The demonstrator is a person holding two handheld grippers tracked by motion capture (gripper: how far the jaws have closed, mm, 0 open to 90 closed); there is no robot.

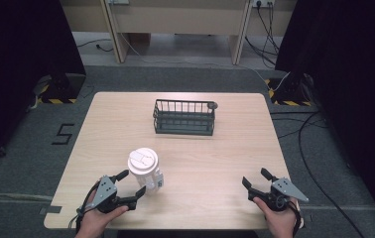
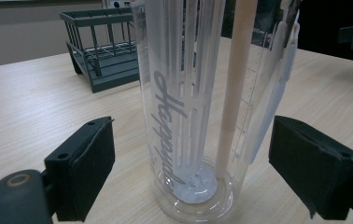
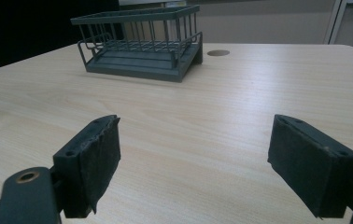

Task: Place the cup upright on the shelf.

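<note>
Clear tumbler (image 1: 144,170) stood upright on table (image 1: 210,163), near front-left part, white lid on top (script lettering seen on wall in left gripper view). Left gripper (image 1: 132,184) held wide, jaws set either side of tumbler base (image 2: 194,186), not touching. Right gripper (image 1: 256,179) held wide over bare wood, nothing gripped. Dark wire rack (image 1: 184,117) placed well apart, toward far edge.

Grey carpet floor (image 1: 175,79), black curtains (image 1: 22,44), wooden desk (image 1: 175,20) behind.
</note>
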